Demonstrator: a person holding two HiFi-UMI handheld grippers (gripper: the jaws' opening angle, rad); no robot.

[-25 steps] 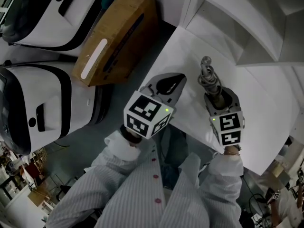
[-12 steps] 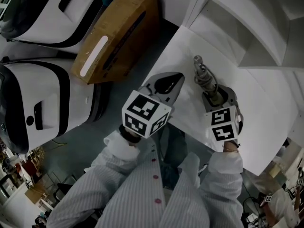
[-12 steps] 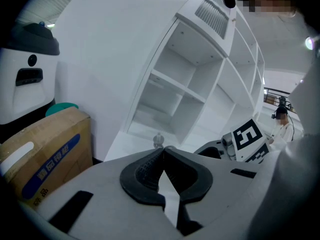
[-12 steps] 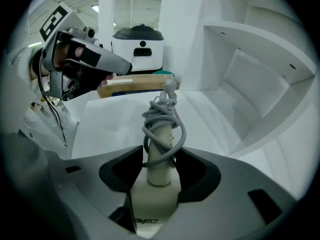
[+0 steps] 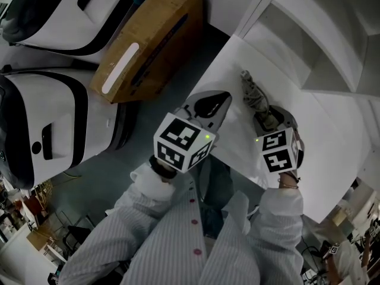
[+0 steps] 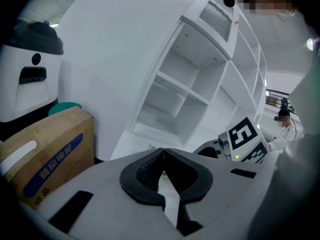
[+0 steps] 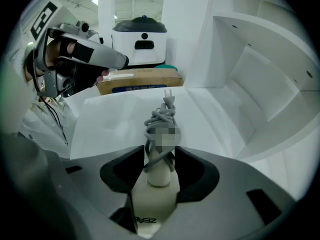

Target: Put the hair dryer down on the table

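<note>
white table (image 5: 323,138), white shelving (image 5: 309,28), cardboard box (image 5: 148,40)

Cream hair dryer (image 7: 157,181), grey cord (image 7: 161,118) wound round handle, pointing away over white table (image 7: 110,119).

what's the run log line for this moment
right gripper: jaws closing, hair dryer between them | left gripper: jaws together, empty | table: hair dryer over it

The hair dryer (image 7: 159,176) is creamy off-white with a grey cord (image 7: 161,118), and the table (image 5: 320,129) is plain white. The box (image 5: 148,46) is brown cardboard with a white strip and blue print. The sleeves (image 5: 160,236) are white pinstripe.
</note>
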